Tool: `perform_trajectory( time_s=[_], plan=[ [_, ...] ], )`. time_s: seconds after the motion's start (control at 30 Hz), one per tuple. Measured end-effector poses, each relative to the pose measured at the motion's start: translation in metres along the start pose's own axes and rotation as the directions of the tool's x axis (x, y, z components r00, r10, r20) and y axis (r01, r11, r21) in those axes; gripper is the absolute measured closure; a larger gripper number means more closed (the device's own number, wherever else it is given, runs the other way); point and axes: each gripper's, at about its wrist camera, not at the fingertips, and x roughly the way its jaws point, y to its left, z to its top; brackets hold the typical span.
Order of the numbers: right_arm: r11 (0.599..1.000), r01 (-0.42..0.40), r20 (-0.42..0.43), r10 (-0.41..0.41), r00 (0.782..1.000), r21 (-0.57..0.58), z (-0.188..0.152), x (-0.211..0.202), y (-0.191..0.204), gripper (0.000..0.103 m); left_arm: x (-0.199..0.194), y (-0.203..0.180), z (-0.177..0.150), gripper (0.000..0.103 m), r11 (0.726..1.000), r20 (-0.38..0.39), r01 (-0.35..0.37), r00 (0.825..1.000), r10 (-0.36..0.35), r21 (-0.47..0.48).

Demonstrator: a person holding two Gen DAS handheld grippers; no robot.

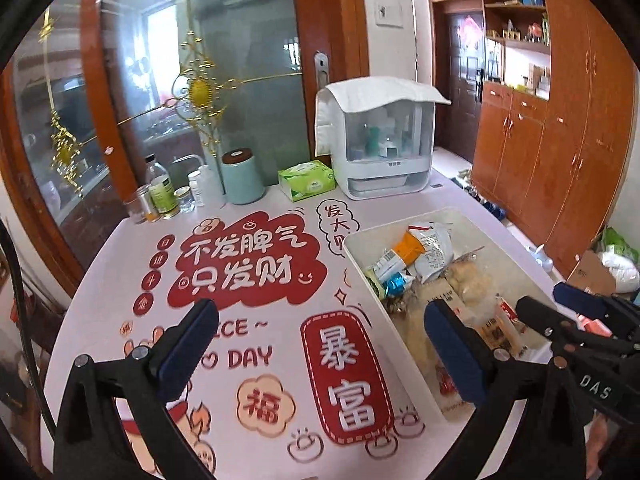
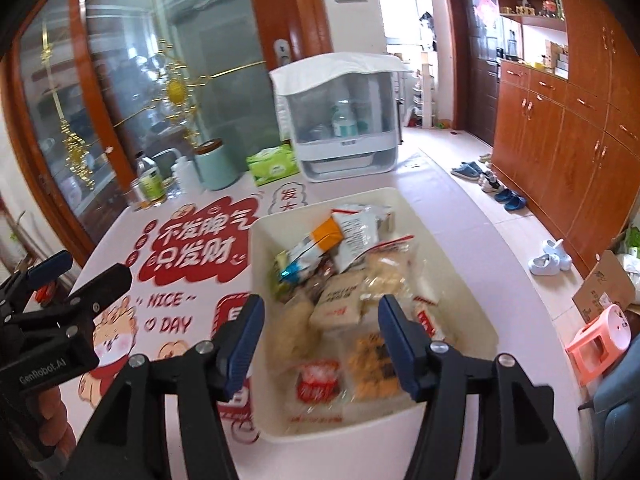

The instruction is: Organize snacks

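Near: left gripper (image 1: 320,344) hanging over the printed tablecloth (image 1: 248,264), jaws spread wide, nothing between the pads; right-hand pad overlapping the bin's near-left corner in the left wrist view, contact impossible to tell. Right gripper (image 2: 320,334) hovering above the near half of the bin (image 2: 260,240), jaws standing partly apart, gripping nothing, pads clear of the packets below. Each gripper showing at the edge of the other's view, side by side, apart.

Middle: cream bin sitting on the table's right part, near its right edge, filled with snack packets (image 2: 344,280). Orange-and-white bag (image 2: 320,240) and white printed bag (image 2: 356,232) lying toward the far end; pale biscuit packs in the centre; red-wrapped snack (image 2: 318,380) and yellow checked pack (image 2: 372,364) lying at the near end.

Far: mint canister (image 1: 242,176), jars and bottles (image 1: 162,190), green tissue pack (image 1: 306,180) and white cabinet with a cloth over it (image 1: 380,140) standing along the table's back edge, against a glass sliding door (image 1: 180,60). Wooden cupboards (image 2: 560,120) lining the right wall, shoes (image 2: 488,180) lying on the floor beside them.
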Motion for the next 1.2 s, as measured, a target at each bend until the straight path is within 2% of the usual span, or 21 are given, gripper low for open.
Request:
perform_trajectory(
  time_s=[0.23,0.4,0.57,0.73,0.97,1.2],
  plan=[
    [0.999,-0.026,0.043,0.028,0.999,-0.041,-0.031,-0.036,0.022,0.035,-0.041,0.016,-0.043,0.001,0.998,0.013,-0.040,0.999,0.041,-0.055],
    [0.997,-0.056,0.047,0.059,0.997,-0.047,-0.054,-0.053,0.033,0.030,-0.055,0.031,-0.072,0.001,0.990,-0.041,-0.066,0.997,0.062,-0.125],
    [0.998,-0.052,0.031,0.053,0.998,-0.040,-0.071,-0.060,0.040,0.029,-0.066,0.037,-0.091,0.001,0.987,-0.094,-0.092,0.992,0.080,-0.134],
    [0.999,-0.046,0.020,0.046,0.999,-0.016,-0.080,-0.064,0.040,0.029,-0.076,0.041,-0.100,0.001,0.985,-0.114,-0.076,0.992,0.058,-0.156],
    [0.998,-0.056,-0.019,0.056,0.998,-0.006,-0.088,-0.062,0.046,0.029,-0.077,0.051,-0.105,0.001,0.969,-0.145,-0.154,0.981,0.127,-0.195],
    [0.998,-0.032,-0.024,0.030,0.999,-0.052,-0.094,-0.064,0.061,0.029,-0.076,0.043,-0.111,0.001,0.972,-0.162,-0.190,0.972,0.168,-0.136]
  ],
)
